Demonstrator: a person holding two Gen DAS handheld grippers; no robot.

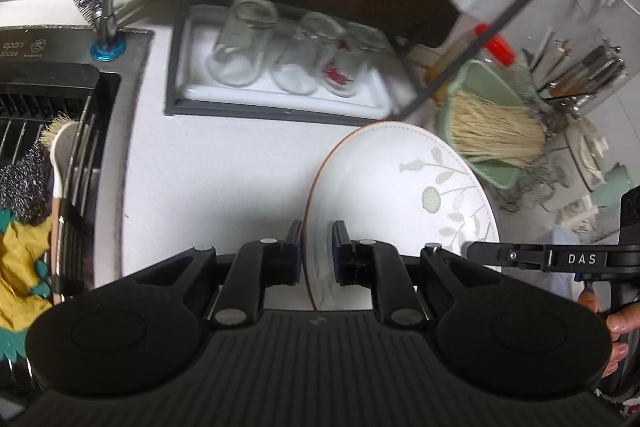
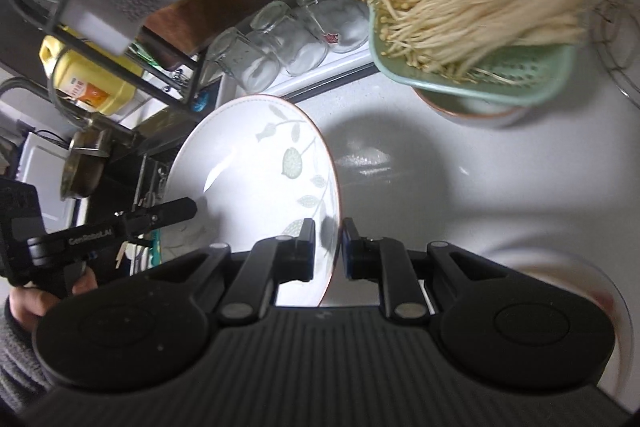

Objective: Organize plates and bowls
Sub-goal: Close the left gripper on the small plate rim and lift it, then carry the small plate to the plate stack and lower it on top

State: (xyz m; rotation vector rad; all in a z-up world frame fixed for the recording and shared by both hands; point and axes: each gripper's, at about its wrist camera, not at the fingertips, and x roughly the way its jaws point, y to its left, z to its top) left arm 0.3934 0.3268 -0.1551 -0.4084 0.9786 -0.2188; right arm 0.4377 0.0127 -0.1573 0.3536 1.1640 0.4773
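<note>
a white leaf-patterned plate (image 1: 384,187) hangs above the counter (image 1: 224,163), its opposite rims pinched by the left gripper (image 1: 317,247) and right gripper (image 2: 327,247); both should likely keep level, matched pressure while carrying it.

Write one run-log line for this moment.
left gripper: shut on plate | right gripper: shut on plate | plate: tilted above counter

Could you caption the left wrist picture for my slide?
Left gripper pinches the leaf-patterned plate's rim above the white counter.
</note>
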